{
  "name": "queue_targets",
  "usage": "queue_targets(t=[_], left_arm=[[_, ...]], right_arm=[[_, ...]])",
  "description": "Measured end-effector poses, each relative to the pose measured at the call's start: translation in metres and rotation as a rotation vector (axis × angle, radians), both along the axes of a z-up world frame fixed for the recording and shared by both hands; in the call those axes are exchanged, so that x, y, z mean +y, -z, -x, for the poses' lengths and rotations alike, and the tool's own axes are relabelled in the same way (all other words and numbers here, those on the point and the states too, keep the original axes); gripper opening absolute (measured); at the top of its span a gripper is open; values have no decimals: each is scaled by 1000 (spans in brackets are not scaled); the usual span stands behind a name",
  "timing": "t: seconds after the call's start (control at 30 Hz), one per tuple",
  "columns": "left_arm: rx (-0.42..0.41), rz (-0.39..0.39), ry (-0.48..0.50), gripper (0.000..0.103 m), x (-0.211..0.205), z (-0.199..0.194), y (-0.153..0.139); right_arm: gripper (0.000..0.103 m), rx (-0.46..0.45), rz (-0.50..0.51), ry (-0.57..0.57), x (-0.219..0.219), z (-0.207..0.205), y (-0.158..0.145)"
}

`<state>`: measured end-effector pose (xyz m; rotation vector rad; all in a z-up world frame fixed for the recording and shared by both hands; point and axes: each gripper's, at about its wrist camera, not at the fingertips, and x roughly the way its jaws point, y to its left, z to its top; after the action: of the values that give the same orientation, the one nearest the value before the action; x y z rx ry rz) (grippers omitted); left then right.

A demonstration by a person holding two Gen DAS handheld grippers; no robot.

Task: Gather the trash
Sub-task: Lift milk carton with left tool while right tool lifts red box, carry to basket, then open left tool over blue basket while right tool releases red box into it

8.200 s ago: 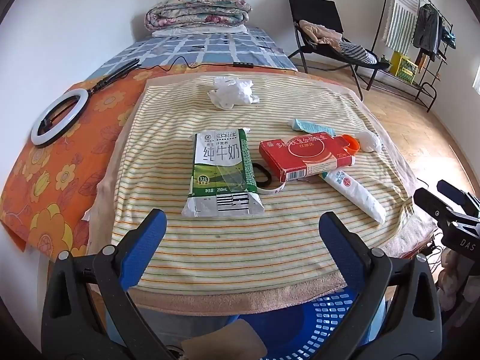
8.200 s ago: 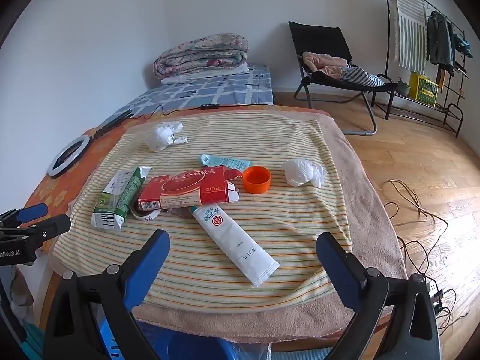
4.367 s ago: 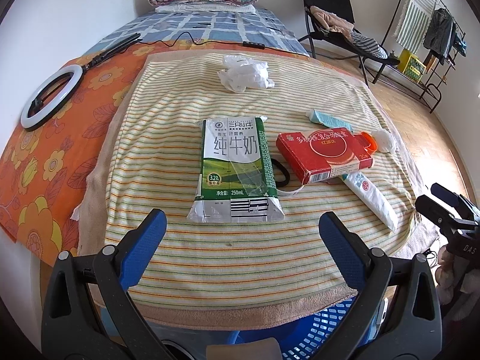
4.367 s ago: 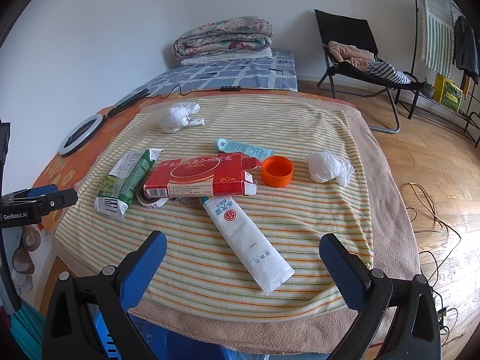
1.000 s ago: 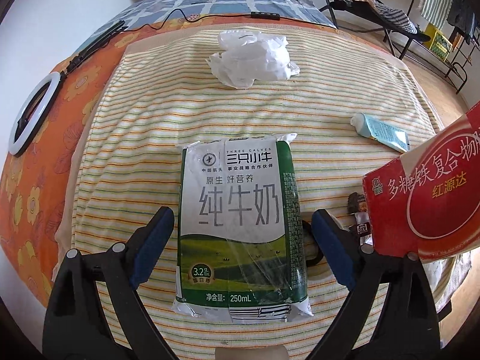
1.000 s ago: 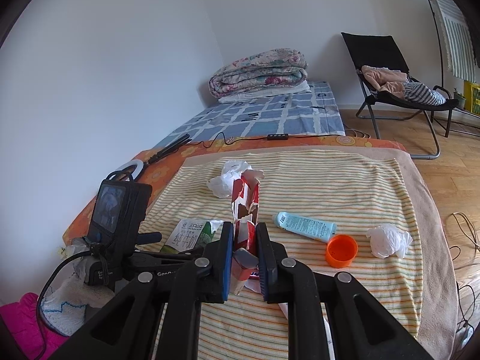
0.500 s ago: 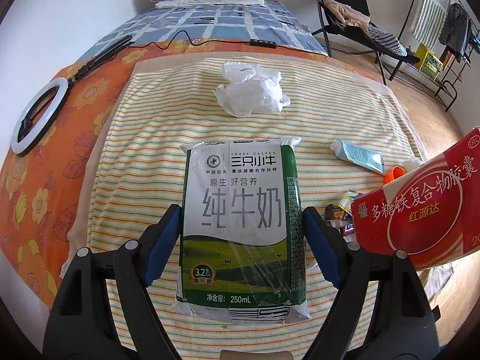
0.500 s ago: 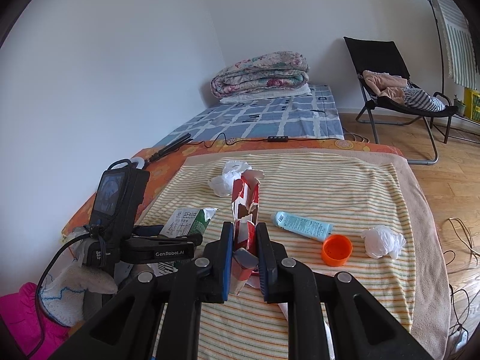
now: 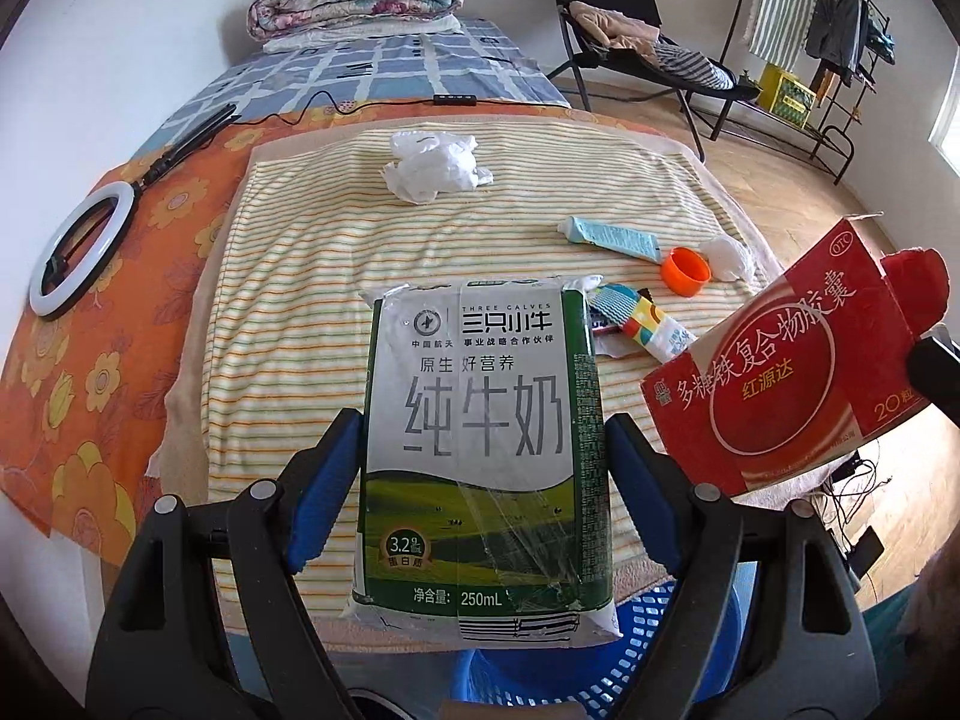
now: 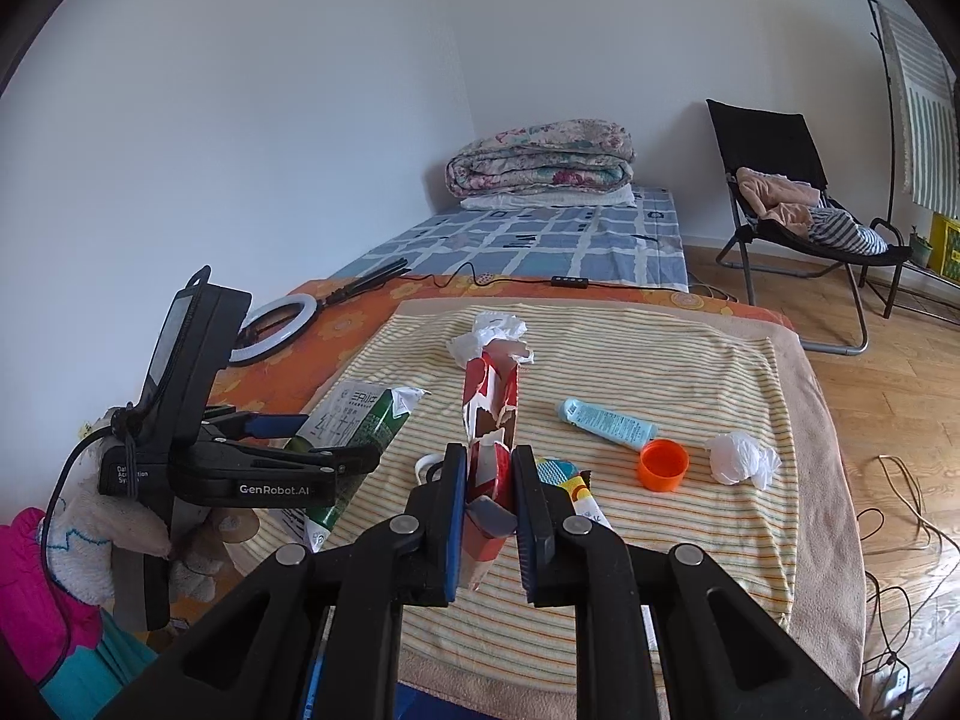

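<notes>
**Both grippers loaded: milk carton on the left, red box on the right**

The left gripper is clamped on a flattened green-and-white milk carton, its blue pads pressing the carton's two long edges. The carton fills the space straight ahead of this tool and hides the striped cloth behind it; its lower end overhangs a blue basket, of which only a slice of mesh rim shows beneath the fingers.

The right gripper is closed on a red medicine box, held edge-on and upright between narrow jaws. The torn top flap blocks part of the crumpled white tissue beyond it. In the left wrist view the same box hangs to the tool's right, with the right gripper itself mostly cut off by the frame edge.

Farther ahead of the right tool and to its right lie a pale blue tube, an orange cap and a second white wad, the cap close beside the tube's end. A colourful wrapper is half hidden behind the right finger, so its kind is unclear. A ring light rests far off to the left tool's left.
</notes>
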<state>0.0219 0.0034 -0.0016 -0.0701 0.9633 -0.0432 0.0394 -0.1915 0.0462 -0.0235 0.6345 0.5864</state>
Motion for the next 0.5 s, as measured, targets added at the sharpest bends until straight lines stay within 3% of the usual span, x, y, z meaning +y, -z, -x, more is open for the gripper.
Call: queue_targets(t=[0.5], left_arm=[[88,30,98,83,-36,111,52]], right_arm=[[13,97,-6,-69,-27,96,29]])
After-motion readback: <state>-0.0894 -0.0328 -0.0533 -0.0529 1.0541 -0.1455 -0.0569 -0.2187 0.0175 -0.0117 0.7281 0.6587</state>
